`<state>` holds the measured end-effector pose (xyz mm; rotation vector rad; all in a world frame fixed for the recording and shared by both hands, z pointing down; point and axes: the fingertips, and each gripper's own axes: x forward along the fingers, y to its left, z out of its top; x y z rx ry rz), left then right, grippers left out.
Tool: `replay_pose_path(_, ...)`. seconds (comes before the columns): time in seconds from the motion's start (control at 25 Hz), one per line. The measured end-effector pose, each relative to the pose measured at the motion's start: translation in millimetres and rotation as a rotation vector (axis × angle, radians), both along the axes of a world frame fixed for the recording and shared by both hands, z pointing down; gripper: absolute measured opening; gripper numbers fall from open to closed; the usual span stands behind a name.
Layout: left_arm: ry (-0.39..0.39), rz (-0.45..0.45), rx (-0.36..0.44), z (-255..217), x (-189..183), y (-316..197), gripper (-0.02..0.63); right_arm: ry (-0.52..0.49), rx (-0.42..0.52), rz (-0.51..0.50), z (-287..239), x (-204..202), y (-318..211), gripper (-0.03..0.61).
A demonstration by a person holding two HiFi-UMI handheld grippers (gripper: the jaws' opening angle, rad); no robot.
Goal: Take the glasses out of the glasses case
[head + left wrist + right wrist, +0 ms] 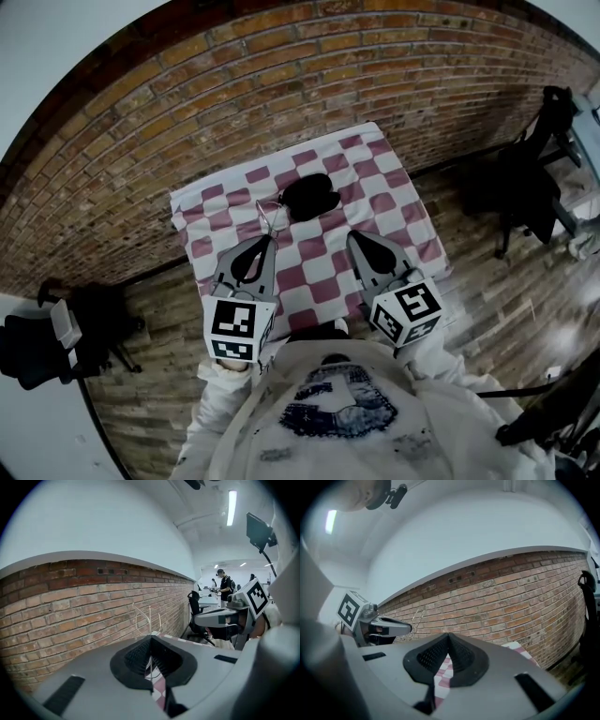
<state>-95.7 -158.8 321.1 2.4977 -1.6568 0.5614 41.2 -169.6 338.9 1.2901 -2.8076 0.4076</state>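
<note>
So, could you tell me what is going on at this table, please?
A person works two hand-held grippers over a checked tablecloth. The left gripper is shut on thin wire-framed glasses, holding them up beside the black glasses case lying on the cloth. The right gripper is shut and empty. The glasses are already out of the case.

We see a red-and-white checked cloth (pixel 375 183) covering a table set against a brick wall (pixel 281 84), on a wooden plank floor (pixel 487 300). A black chair (pixel 530 187) stands off to its right, and we spot a second dark chair (pixel 47 347) to its left.
</note>
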Motion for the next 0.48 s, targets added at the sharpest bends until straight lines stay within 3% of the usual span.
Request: replay_pose_path(0.48, 0.009, -0.022, 0.024, -8.4, 3.1, 5.9, 0.012, -0.003, 0.01, 0.001, -4.2, 6.2, 3.8, 0.014)
